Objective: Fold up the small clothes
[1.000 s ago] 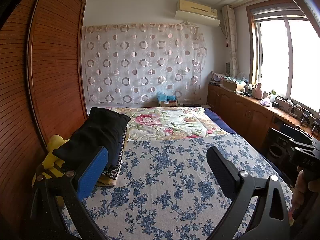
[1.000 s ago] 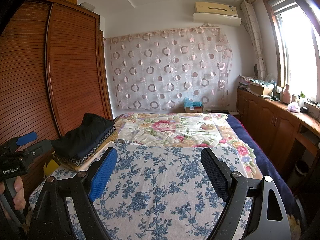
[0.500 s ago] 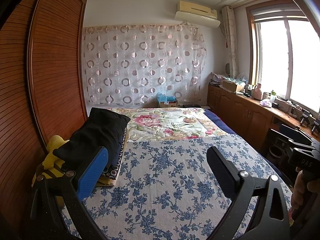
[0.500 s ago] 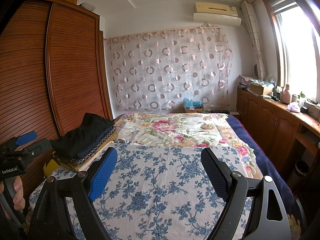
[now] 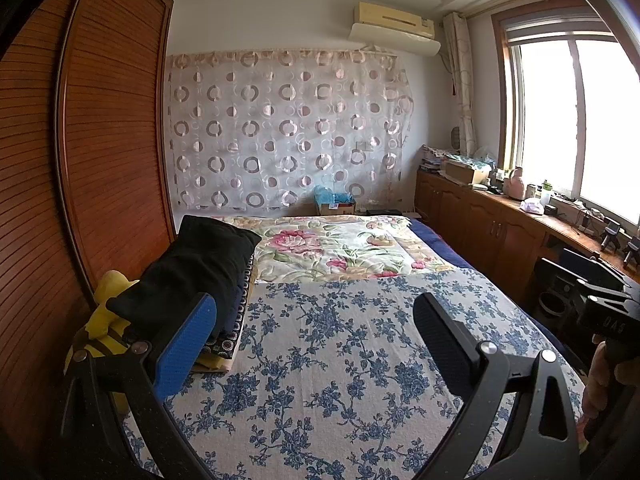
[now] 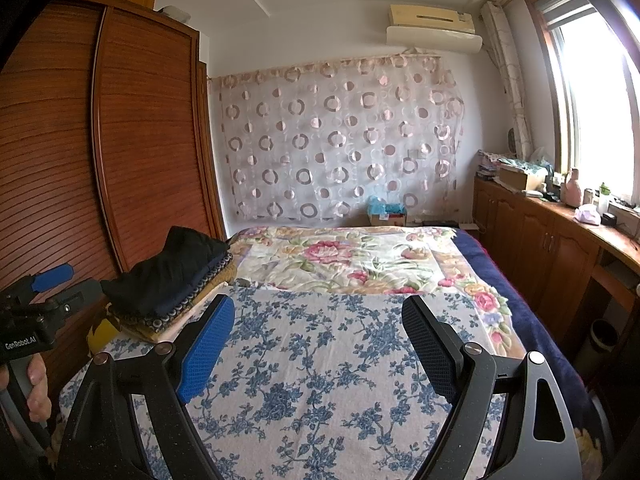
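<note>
A stack of folded clothes with a black garment on top [image 5: 200, 272] lies at the left edge of the bed; it also shows in the right wrist view [image 6: 172, 276]. A yellow garment [image 5: 106, 320] sticks out beneath it. My left gripper [image 5: 316, 320] is open and empty above the blue-flowered bedspread [image 5: 340, 352], just right of the stack. My right gripper [image 6: 318, 320] is open and empty above the same bedspread [image 6: 320, 360]. Each gripper shows at the edge of the other's view, the right one [image 5: 608, 320] and the left one [image 6: 36, 312].
A wooden wardrobe [image 5: 100, 140] runs along the bed's left side. A floral quilt [image 5: 340, 248] covers the far half of the bed. Wooden cabinets [image 5: 500, 232] with clutter stand under the window on the right. A curtain [image 5: 280, 132] hangs on the far wall.
</note>
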`<move>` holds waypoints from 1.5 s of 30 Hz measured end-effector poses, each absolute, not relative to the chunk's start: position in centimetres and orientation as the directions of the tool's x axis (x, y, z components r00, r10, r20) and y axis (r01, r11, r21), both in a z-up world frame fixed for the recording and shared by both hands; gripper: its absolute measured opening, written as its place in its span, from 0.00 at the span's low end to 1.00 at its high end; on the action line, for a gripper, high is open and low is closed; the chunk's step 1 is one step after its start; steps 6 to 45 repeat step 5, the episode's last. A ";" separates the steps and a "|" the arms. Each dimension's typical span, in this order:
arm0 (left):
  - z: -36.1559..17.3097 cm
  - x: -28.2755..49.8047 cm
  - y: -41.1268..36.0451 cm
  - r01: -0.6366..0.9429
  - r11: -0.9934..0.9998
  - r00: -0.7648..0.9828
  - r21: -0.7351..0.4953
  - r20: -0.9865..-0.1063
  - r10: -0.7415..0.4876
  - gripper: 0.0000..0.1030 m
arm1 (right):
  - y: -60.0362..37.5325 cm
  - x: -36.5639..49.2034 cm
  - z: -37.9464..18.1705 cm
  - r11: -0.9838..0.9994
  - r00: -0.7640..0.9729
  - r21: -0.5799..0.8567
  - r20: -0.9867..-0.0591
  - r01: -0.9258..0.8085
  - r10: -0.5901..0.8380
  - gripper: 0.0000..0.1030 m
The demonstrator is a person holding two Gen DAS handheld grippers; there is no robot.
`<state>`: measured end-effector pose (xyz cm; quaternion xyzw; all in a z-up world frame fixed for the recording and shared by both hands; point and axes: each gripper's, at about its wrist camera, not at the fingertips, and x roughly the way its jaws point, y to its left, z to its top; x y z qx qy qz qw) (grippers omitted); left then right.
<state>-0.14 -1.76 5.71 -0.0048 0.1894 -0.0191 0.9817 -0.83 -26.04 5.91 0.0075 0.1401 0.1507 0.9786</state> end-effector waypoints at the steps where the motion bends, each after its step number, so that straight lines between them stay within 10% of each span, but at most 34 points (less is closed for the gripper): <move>1: 5.6 -0.2 -1.7 0.037 0.999 0.928 -0.017 -0.371 -0.040 0.96 | -26.0 -0.8 5.9 0.954 0.915 0.057 -0.272 -0.293 0.297 0.84; 45: 5.6 -0.2 -1.7 0.035 0.999 0.928 -0.017 -0.370 -0.039 0.96 | -26.1 -0.8 5.9 0.954 0.915 0.057 -0.273 -0.293 0.297 0.84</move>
